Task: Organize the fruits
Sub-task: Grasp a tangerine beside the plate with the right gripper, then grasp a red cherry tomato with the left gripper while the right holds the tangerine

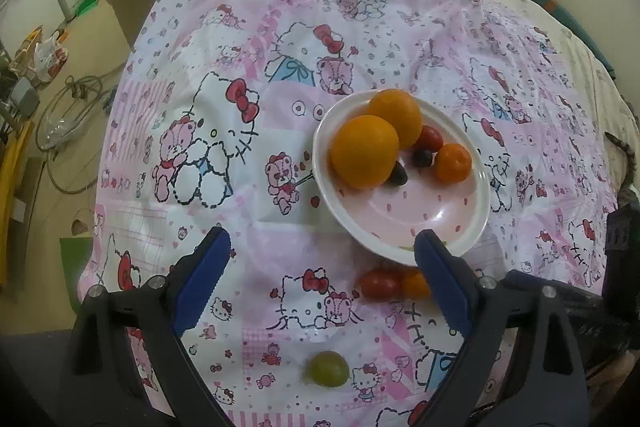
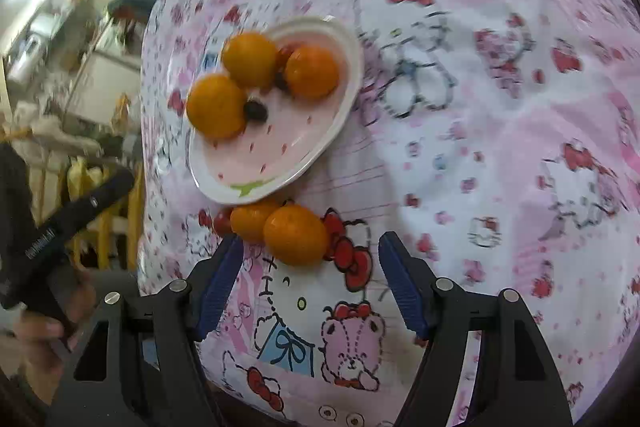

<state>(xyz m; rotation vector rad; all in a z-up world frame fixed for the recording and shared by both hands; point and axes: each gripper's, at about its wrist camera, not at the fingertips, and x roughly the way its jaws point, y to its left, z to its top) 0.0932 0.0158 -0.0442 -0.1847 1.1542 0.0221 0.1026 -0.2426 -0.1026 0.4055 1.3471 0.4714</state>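
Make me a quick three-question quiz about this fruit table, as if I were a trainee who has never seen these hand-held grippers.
1. True or false: the green grape lies on the plate.
2. Which fruit sits nearest in front of the right hand-held gripper? A) the orange on the tablecloth B) the dark grape C) a banana
3. Fill in: the left hand-held gripper is ____, with nothing between its fingers.

Key: 1 false, it lies on the cloth, off the plate. 2 A. 3 open.
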